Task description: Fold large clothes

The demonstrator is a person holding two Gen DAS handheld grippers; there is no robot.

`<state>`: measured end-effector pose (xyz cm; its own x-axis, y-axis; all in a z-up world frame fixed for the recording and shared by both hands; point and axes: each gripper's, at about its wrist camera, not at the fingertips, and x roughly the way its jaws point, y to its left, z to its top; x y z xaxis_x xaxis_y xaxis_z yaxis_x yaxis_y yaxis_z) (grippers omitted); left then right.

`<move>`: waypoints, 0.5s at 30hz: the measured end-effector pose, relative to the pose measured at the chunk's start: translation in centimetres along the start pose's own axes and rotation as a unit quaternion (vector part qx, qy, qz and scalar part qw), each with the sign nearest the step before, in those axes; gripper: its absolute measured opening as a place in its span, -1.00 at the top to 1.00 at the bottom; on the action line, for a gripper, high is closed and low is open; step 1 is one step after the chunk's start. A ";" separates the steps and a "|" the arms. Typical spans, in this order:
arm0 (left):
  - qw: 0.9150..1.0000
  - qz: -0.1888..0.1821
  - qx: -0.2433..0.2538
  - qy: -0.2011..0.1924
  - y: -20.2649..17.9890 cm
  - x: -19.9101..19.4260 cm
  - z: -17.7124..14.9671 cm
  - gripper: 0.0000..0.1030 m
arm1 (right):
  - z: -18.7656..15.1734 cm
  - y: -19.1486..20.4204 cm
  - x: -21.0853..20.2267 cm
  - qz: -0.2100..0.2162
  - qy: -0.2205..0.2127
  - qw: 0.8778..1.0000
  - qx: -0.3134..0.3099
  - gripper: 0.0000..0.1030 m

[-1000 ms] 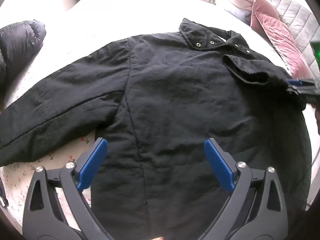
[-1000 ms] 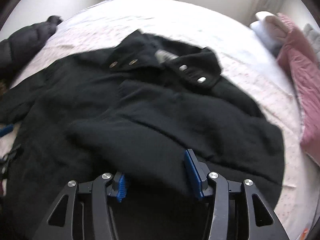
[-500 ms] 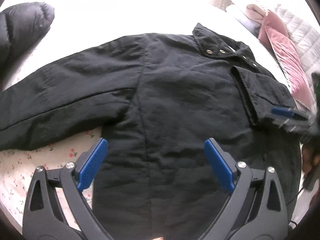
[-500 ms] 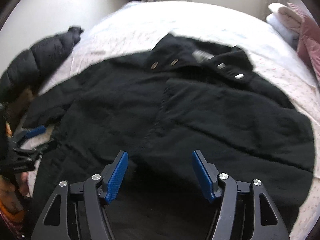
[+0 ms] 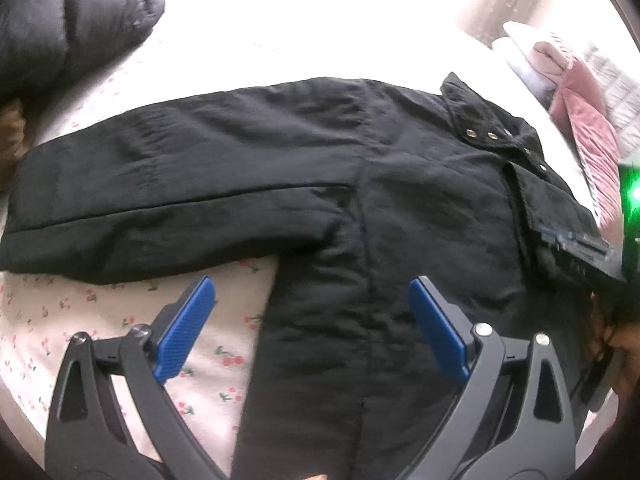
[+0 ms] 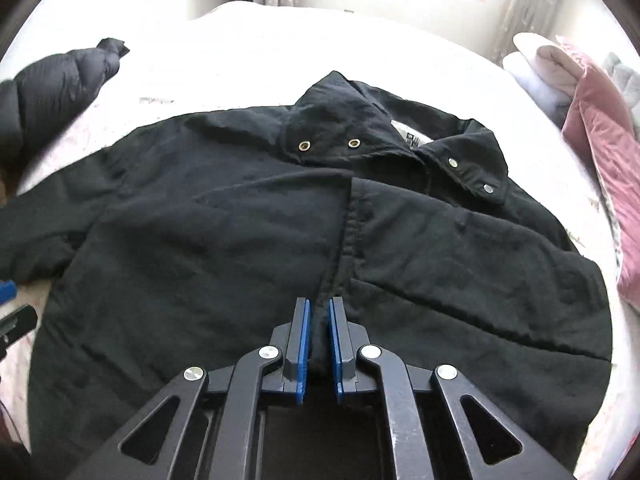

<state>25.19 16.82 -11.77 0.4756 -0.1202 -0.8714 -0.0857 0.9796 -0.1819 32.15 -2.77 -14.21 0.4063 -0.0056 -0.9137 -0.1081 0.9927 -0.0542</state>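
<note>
A black jacket (image 5: 400, 208) lies flat on the bed, collar at the far side, its left sleeve (image 5: 160, 192) stretched out to the left. My left gripper (image 5: 312, 320) is open and empty, above the jacket's lower left side seam. In the right wrist view the jacket (image 6: 224, 232) has its right sleeve (image 6: 460, 248) folded across the chest. My right gripper (image 6: 319, 320) is shut on that sleeve's cuff edge (image 6: 344, 240). The right gripper also shows at the right edge of the left wrist view (image 5: 576, 244).
The bed sheet (image 5: 120, 320) is white with small cherries. A black puffer jacket (image 5: 68, 28) lies at the far left, also in the right wrist view (image 6: 52, 92). Pink and white pillows (image 6: 600, 140) lie at the right. The bed edge is close at the lower left.
My right gripper went from open to shut on the cuff of the folded sleeve. My left gripper moved left along the jacket, staying open.
</note>
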 end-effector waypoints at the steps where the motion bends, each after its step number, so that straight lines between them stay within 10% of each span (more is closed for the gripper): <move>1: 1.000 0.005 -0.006 0.002 0.3 0.1 0.0 -0.89 | 0.0 0.1 0.4 0.020 0.018 1.000 0.006 0.61; 6: 0.998 0.034 -0.046 0.011 2.7 0.7 -0.1 -0.89 | -1.3 -0.1 -1.4 0.055 0.000 0.998 0.031 -0.24; 15: 0.983 0.079 -0.167 0.009 9.4 1.1 0.3 -0.89 | -9.0 -3.0 -8.3 0.061 -0.038 0.995 0.068 -0.42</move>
<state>25.20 25.99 -14.33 0.4175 0.0232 -0.9084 -0.4419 0.8787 -0.1806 20.93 -6.84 -10.09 0.4662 0.1194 -0.8766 -0.0388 0.9927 0.1146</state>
